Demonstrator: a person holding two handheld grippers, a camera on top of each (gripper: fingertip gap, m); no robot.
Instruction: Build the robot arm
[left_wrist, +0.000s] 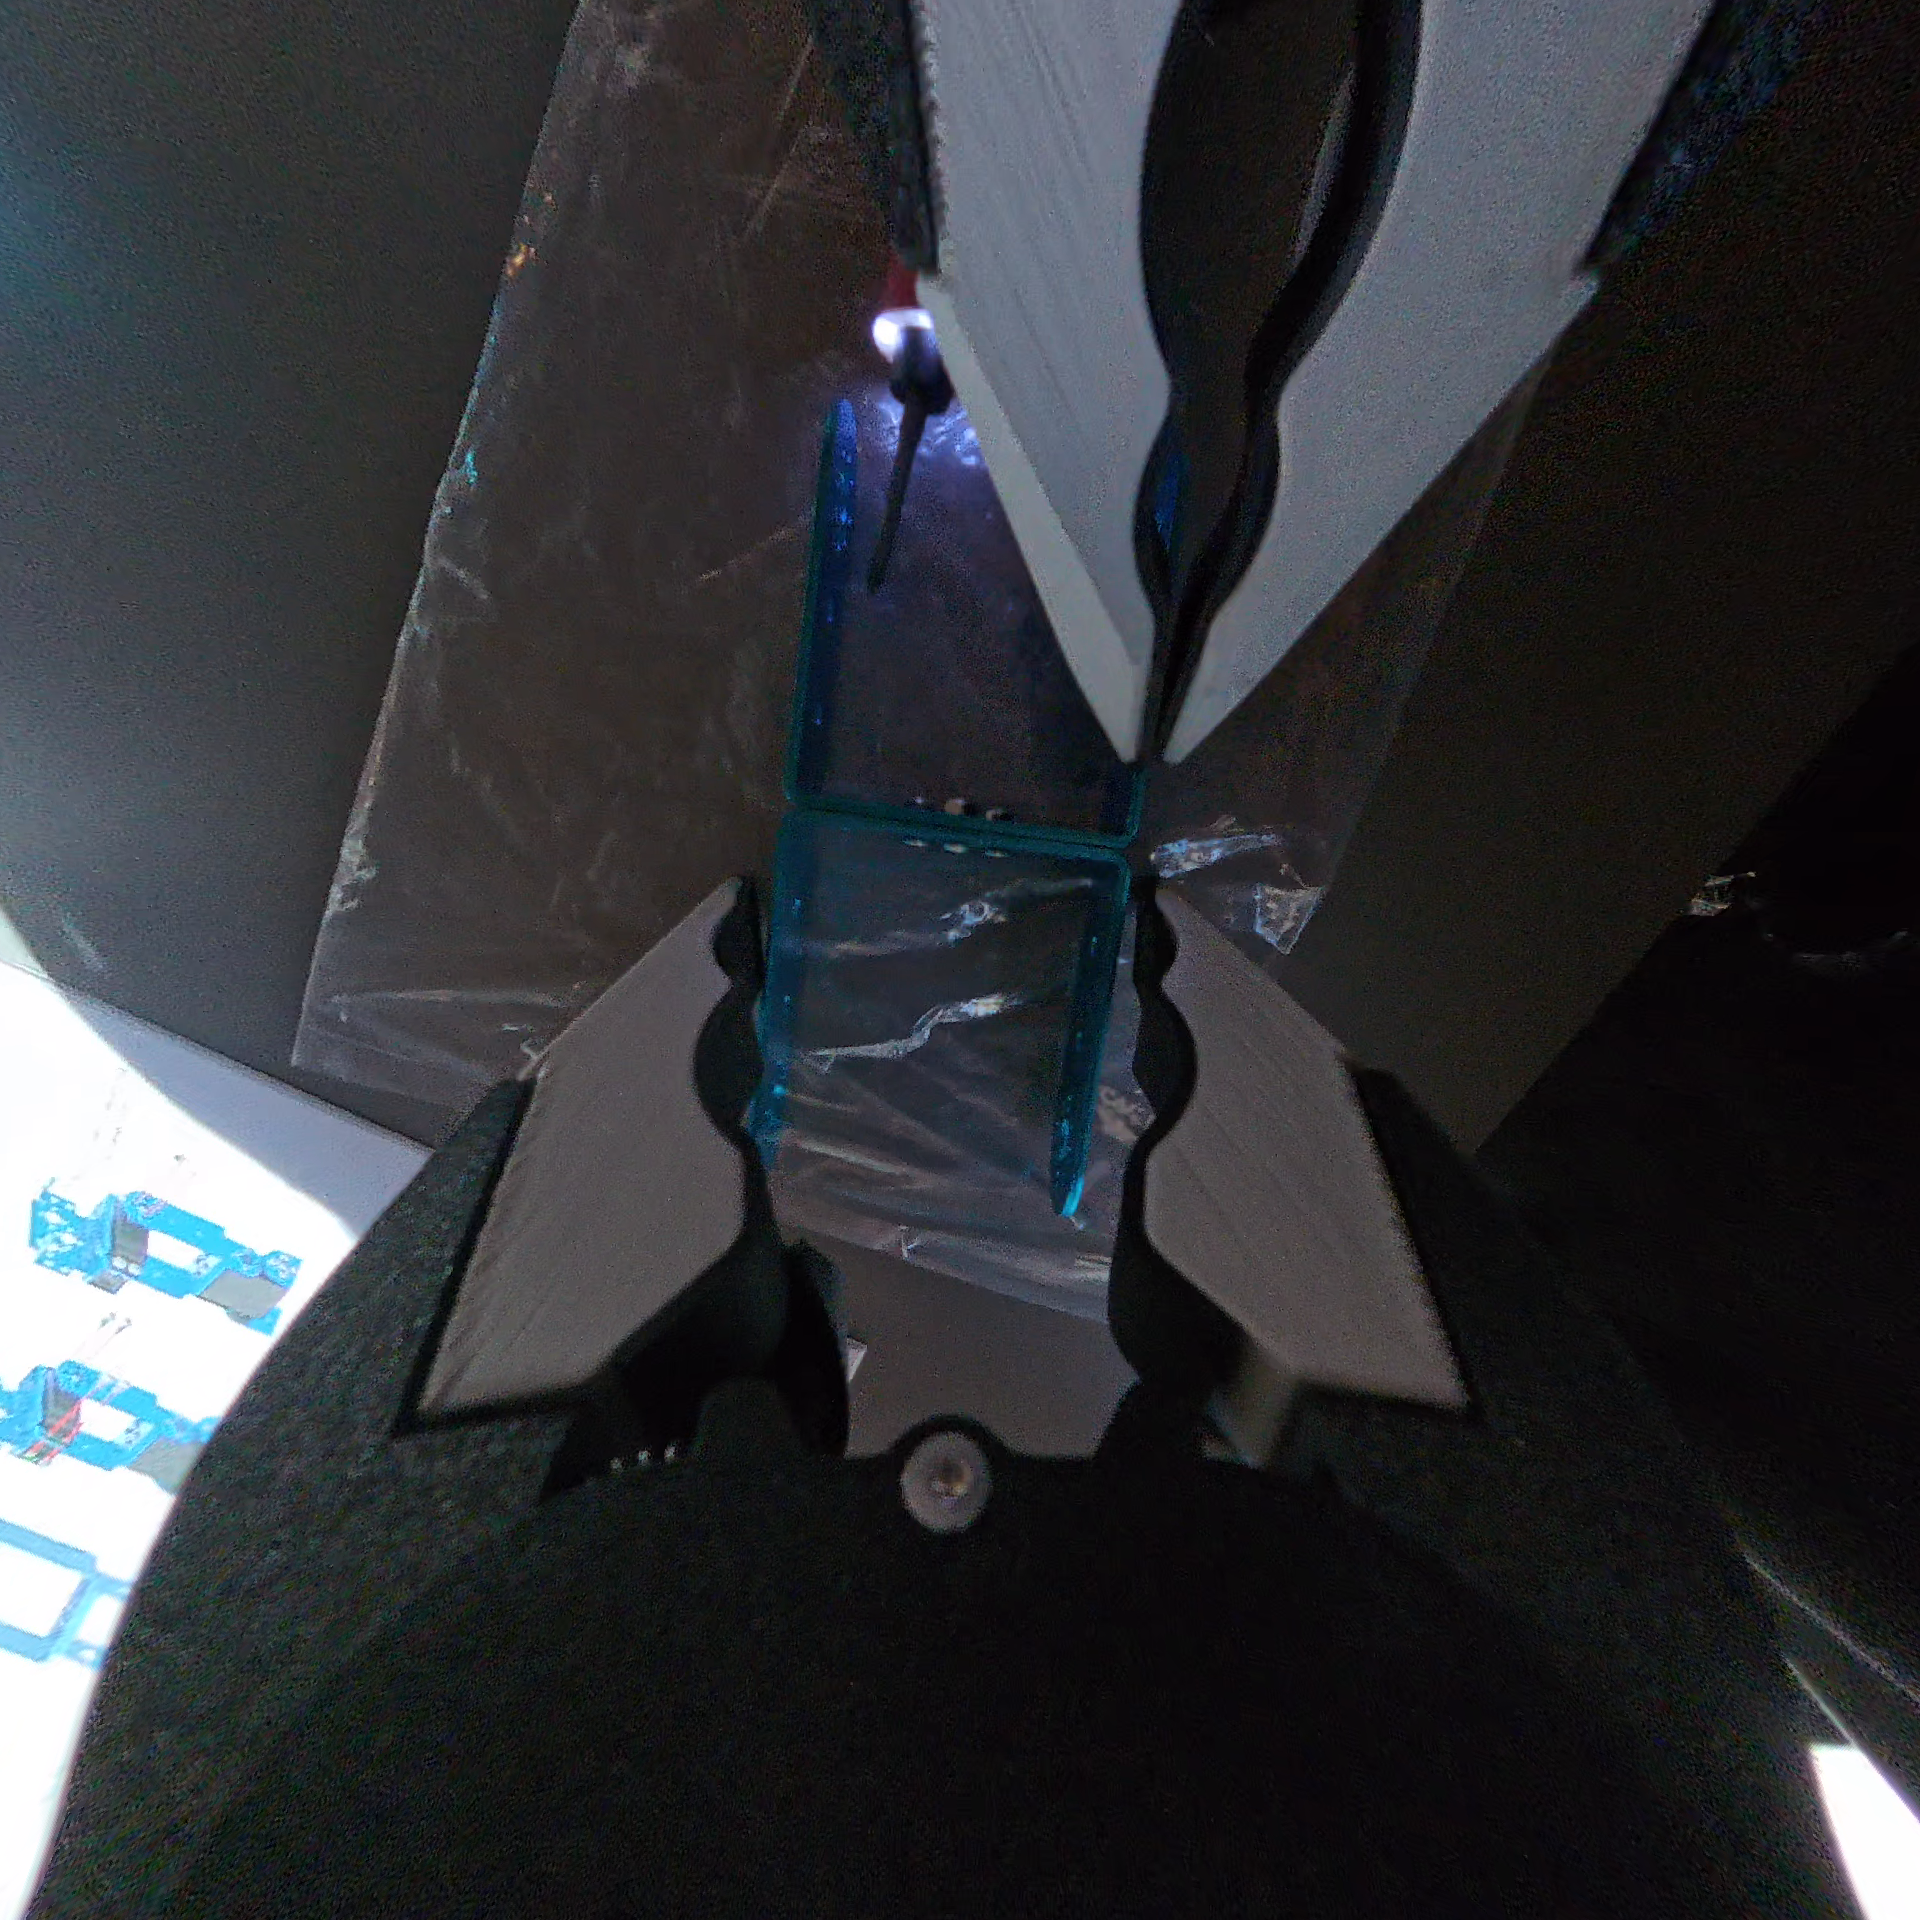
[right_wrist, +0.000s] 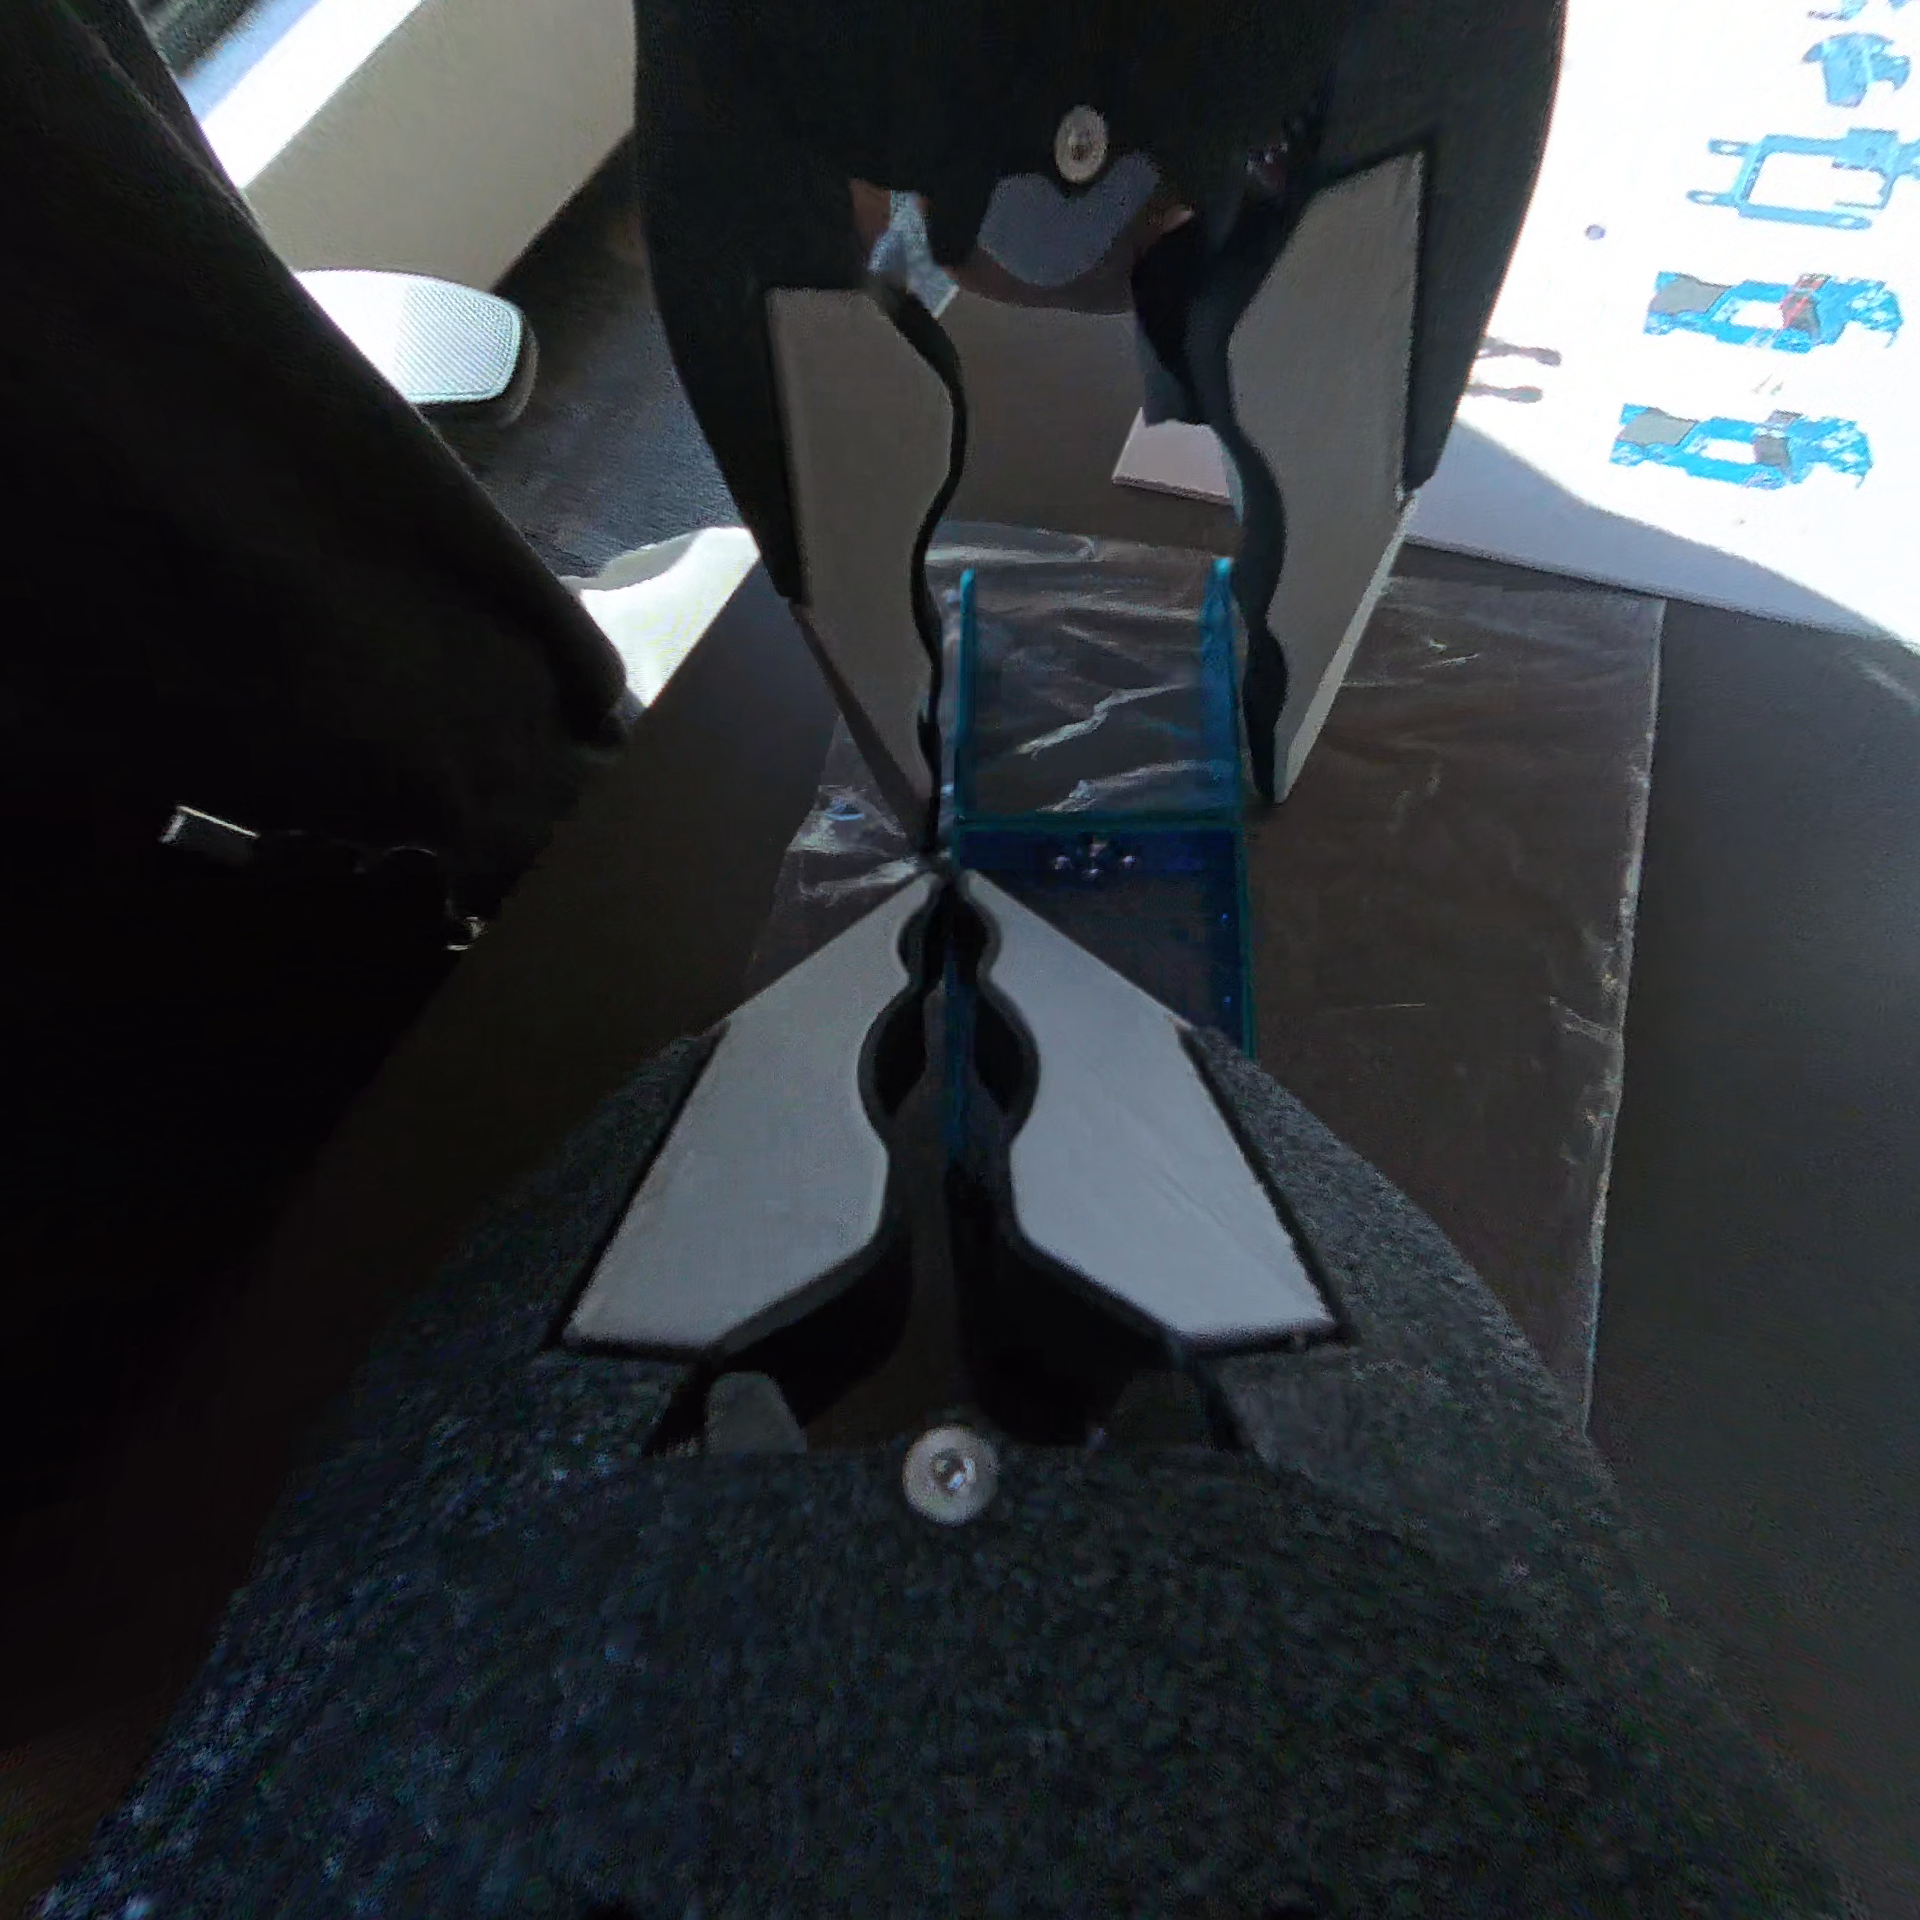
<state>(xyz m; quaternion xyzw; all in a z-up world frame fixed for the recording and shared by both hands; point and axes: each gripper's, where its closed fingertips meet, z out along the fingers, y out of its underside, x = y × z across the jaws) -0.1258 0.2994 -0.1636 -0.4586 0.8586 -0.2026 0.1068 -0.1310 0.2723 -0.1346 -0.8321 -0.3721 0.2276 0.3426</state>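
A clear blue acrylic piece (left_wrist: 940, 831) with thin upright walls and a cross wall stands on a dark mat covered in clear film (left_wrist: 623, 623). My left gripper (left_wrist: 948, 899) straddles its near half, a finger pressed against each outer side wall. My right gripper (right_wrist: 940, 873) faces it from the other side and is shut on one thin blue wall (right_wrist: 951, 1039) of the same piece (right_wrist: 1091, 894). The right gripper also shows at the top of the left wrist view (left_wrist: 1148, 753), and the left gripper at the top of the right wrist view (right_wrist: 1096, 805).
A white sheet printed with blue part pictures (left_wrist: 104, 1299) lies beside the mat and also shows in the right wrist view (right_wrist: 1766, 312). A person's dark clothing (right_wrist: 260, 623) and a white shoe (right_wrist: 447, 332) are at the left. A thin black pin (left_wrist: 904, 457) stands behind the piece. Tip to tip, the grippers are about 4 cm apart.
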